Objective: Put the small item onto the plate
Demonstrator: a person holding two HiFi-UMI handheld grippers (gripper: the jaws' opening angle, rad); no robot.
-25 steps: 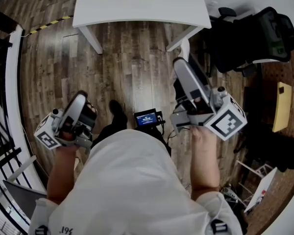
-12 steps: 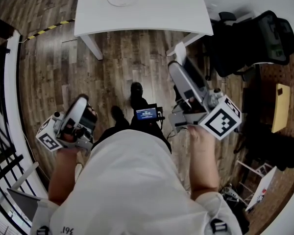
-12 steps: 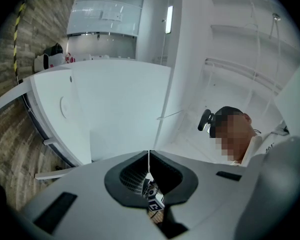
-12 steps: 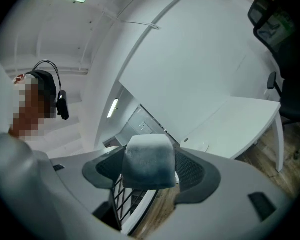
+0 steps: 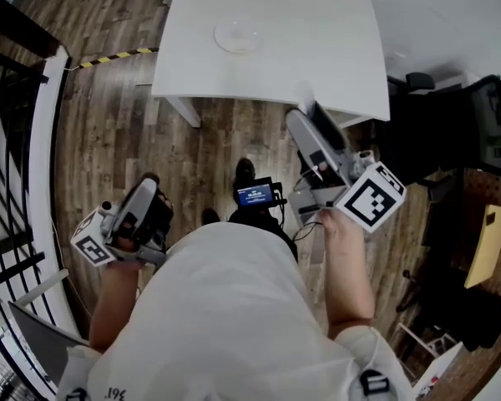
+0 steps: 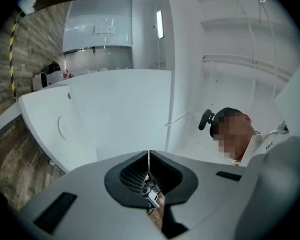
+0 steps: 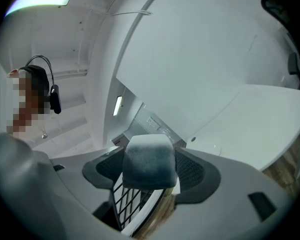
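A clear round plate lies on the white table ahead of me, and shows as a faint circle in the left gripper view. My right gripper is held short of the table's near edge and is shut on a small pale grey-white block. That block shows at the jaw tips in the head view. My left gripper hangs lower at the left over the wooden floor. Its jaws are closed together with nothing between them.
A black office chair stands right of the table, with a yellow board further right. A black railing runs along the left. Yellow-black tape marks the floor. A small screen device hangs at the person's chest.
The table and plate have come closer and lower in the head view as the person walks toward them. Both grippers keep their grip and pose.
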